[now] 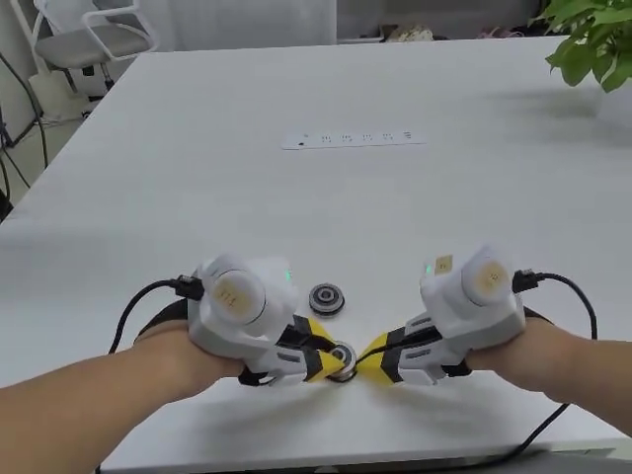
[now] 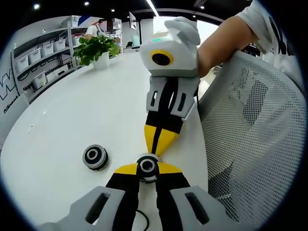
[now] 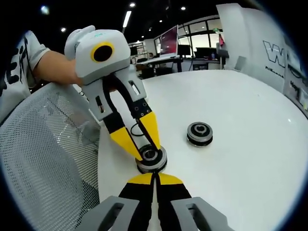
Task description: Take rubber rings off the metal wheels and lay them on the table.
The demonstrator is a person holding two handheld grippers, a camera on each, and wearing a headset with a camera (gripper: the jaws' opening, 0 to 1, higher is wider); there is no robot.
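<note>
At the white bench (image 1: pixel 415 207) edge, the left hand-held gripper (image 1: pixel 326 361) clamps a small silver metal wheel (image 2: pixel 147 165). The right hand-held gripper (image 3: pixel 154 179), jaws together, touches its black rubber ring (image 3: pixel 144 168); whether it grips is unclear. A shallow pinch may slip off.

- The near wheel (image 1: pixel 342 358) sits on the table (image 1: pixel 296 197) at lower centre of the head view.
- The left gripper (image 1: pixel 326 362) is at its left, jaws on either side of it.
- The right gripper (image 1: pixel 371 355) is at its right, touching its edge.
- A second wheel (image 1: pixel 326 298) lies just above, apart from both grippers.
- A power strip (image 1: pixel 354 139) lies well above, mid-table.
- A plant (image 1: pixel 591 39) is at upper right and a chair (image 1: pixel 89 39) at upper left.
</note>
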